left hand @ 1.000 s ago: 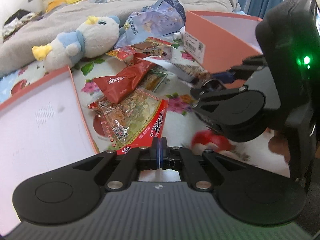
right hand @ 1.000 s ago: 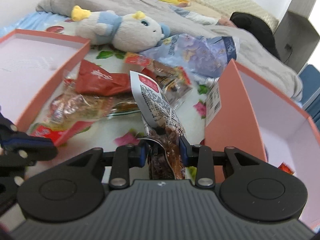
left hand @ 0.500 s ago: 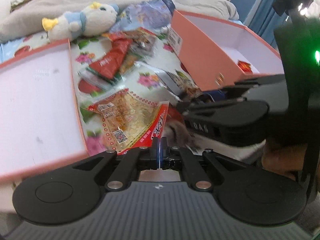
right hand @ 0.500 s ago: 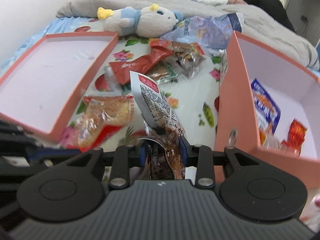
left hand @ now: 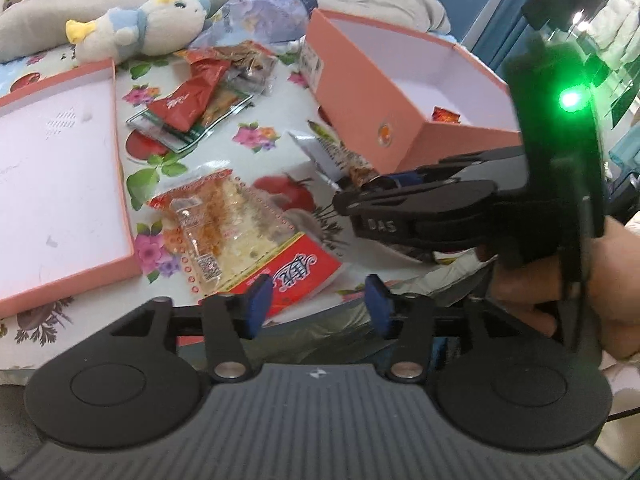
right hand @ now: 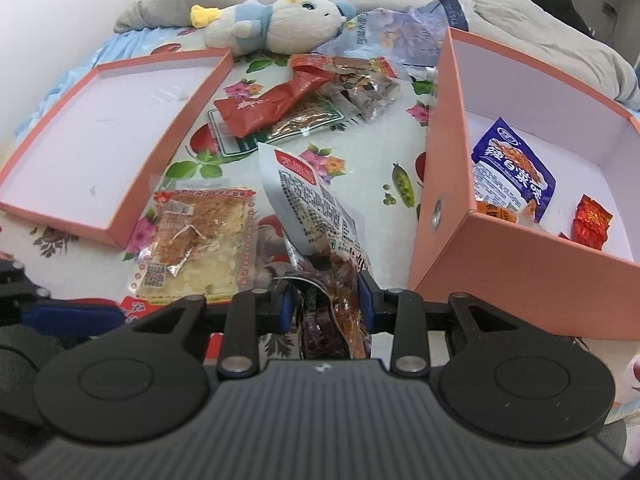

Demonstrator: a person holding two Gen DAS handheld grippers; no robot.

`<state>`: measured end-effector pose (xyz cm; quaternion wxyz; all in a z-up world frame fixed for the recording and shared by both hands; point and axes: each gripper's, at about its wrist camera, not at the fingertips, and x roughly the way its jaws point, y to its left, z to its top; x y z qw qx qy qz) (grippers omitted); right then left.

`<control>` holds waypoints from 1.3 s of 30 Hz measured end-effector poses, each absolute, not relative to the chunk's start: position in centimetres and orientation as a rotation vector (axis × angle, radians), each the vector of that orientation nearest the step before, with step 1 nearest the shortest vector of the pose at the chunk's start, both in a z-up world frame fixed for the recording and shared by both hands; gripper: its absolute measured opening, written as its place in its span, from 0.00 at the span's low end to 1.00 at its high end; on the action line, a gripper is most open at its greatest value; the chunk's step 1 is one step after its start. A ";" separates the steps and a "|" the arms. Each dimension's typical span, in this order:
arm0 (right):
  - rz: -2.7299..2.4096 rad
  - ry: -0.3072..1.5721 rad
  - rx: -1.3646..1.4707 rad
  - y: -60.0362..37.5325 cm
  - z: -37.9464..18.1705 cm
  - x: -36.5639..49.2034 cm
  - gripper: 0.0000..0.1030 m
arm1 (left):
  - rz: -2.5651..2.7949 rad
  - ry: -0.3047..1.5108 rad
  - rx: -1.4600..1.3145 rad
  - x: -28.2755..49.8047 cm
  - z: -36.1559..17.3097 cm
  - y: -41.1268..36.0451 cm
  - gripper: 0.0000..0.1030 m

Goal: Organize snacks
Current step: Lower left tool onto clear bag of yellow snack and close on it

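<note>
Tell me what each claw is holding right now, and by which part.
The right claw is shut on a white snack packet, gripping its lower end. The left claw has just been opening and holds nothing; the clear-and-red snack bag lies beyond its pads.

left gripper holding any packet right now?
No. The left gripper has open jaws with nothing between them; the clear snack packet lies on the bed beyond.

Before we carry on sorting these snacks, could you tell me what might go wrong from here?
1. The right gripper pinches only the bottom end of its packet; the long top flops free and could catch the box wall on the way in.
2. The left gripper has just been opening, with nothing between its jaws; the clear packet lies near the bed edge and could slide off.
3. The grippers are close together and could collide.
</note>
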<state>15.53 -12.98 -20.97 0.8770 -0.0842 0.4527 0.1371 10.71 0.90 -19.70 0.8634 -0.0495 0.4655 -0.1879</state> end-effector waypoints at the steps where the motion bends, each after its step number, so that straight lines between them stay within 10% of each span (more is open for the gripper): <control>1: 0.282 0.943 -0.171 -13.0 -21.0 15.5 0.34 | -0.385 0.968 -0.111 10.7 -19.6 1.0 0.62; 39: 0.315 0.903 -0.166 -14.5 -21.9 14.2 0.34 | 0.095 1.037 -0.274 18.8 -26.2 2.9 0.64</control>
